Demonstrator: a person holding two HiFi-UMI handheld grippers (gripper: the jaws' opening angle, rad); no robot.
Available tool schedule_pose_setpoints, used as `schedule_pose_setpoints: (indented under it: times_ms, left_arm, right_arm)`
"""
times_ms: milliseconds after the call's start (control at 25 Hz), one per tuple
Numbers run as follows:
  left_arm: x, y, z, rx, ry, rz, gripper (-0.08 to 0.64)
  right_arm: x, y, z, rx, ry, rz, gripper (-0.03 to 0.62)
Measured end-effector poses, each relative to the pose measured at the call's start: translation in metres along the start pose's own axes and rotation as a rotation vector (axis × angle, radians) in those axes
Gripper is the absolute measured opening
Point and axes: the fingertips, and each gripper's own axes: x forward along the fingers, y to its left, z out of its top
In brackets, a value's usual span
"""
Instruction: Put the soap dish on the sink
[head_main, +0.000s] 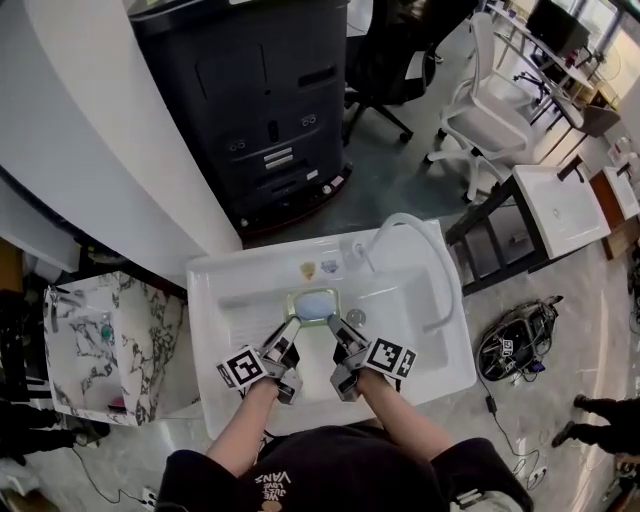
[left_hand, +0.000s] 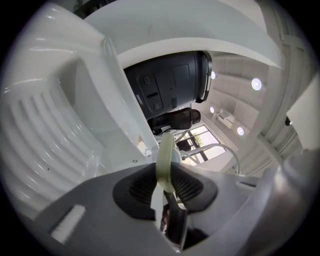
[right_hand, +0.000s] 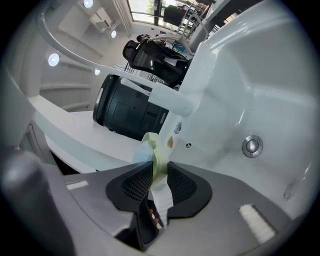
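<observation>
Forearms (head_main: 245, 425) reach out from a dark shirt (head_main: 330, 470). The left gripper (head_main: 293, 323) and right gripper (head_main: 333, 324) each pinch the near rim of the pale green soap dish (head_main: 313, 303) — one toward each end. The dish is level, low in the white sink (head_main: 440, 350) basin, its long axis running left to right — parallel to the sink's front edge.

soap dish (head_main: 313, 303) is pale green, bluish centre. sink (head_main: 440, 350) white. left gripper (head_main: 294, 325) and right gripper (head_main: 334, 324) grey, black-and-white square markers. side cabinet (head_main: 110, 340) white marble pattern, dark veins. printer (head_main: 260, 100) black.
</observation>
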Motion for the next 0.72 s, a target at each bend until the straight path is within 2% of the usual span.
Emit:
schedule_pose_setpoints:
  times_ms: [160,360,720]
  left_arm:
    - [0.008,0.016,0.002,0.006,-0.013,0.027,0.137]
    - [0.019,0.027,0.008,-0.024,-0.044,0.029,0.137]
    - [0.035,0.052,0.014,-0.048,-0.054,0.099,0.137]
  right_arm:
    - [0.012,-0.011,0.005,-0.008,0.022,-0.009,0.078]
    - [0.028,-0.024,0.01,-0.016,0.049,-0.018,0.078]
    - [0.048,-0.039,0.022,-0.013,0.06,-0.038,0.078]
